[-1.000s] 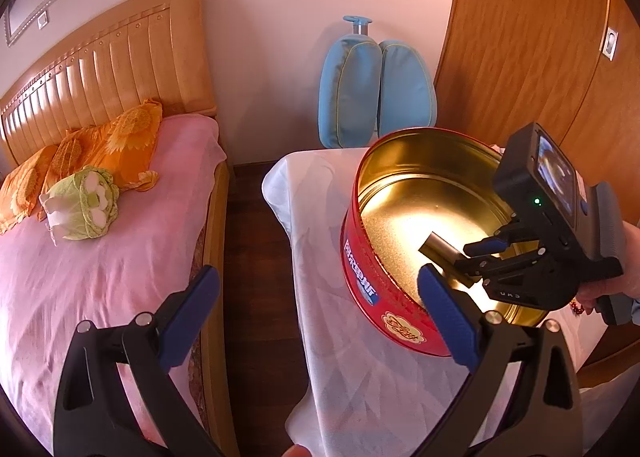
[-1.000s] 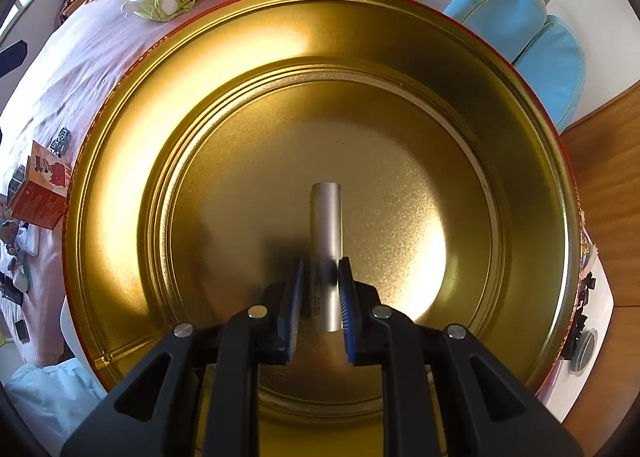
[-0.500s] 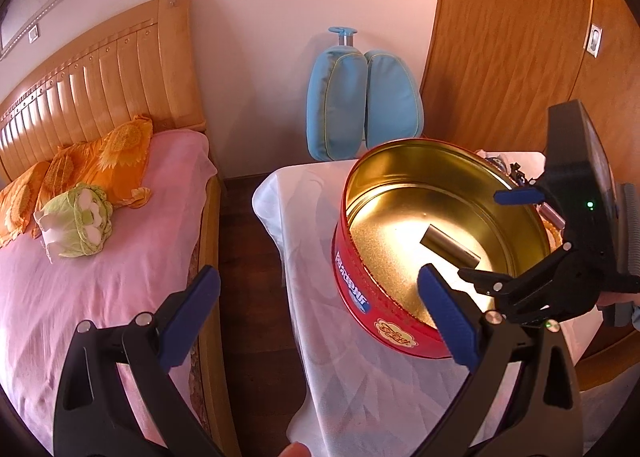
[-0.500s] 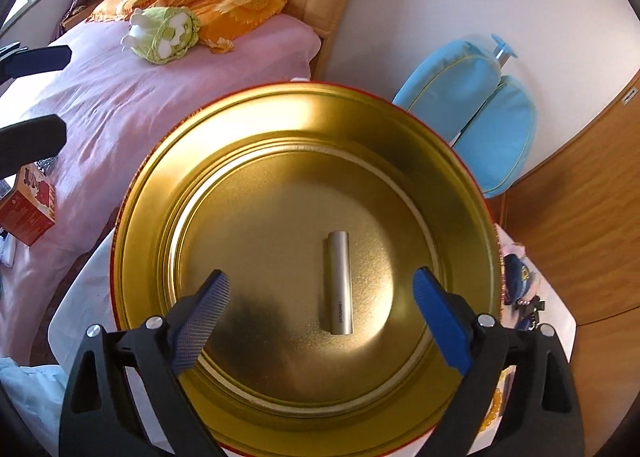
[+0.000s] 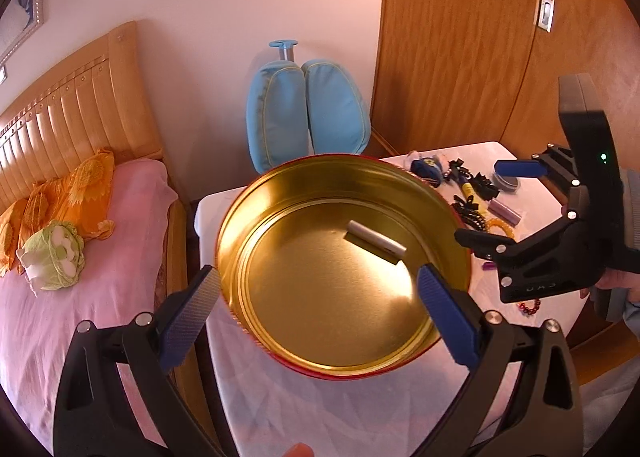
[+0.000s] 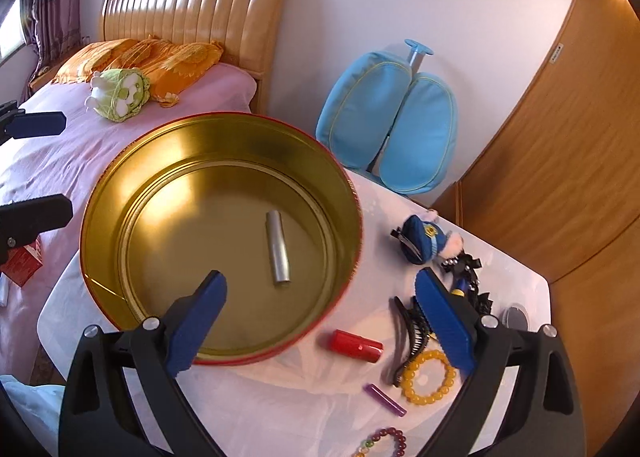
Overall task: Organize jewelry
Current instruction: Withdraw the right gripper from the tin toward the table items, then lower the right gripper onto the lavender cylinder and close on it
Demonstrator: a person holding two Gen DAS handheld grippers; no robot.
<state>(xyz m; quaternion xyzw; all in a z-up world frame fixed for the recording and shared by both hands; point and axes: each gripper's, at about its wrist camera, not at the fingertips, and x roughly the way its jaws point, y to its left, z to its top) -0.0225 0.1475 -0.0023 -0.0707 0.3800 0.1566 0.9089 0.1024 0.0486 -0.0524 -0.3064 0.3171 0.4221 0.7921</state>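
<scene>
The right tool (image 6: 320,321) has released the silver tube (image 6: 278,247) and withdrawn, fingers spread, toward the loose jewelry on the desk (image 6: 304,397). The tube lies flat in the gold tin (image 5: 240,217). The left tool (image 5: 320,313) hovers spread at the tin's near rim, probably to steady it.

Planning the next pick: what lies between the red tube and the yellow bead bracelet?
In the right wrist view, a black hair clip lies between red tube and bracelet.

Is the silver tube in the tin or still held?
In the tin: the silver tube lies flat on the round tin's gold floor, clear of the open right hand-held gripper.
</scene>
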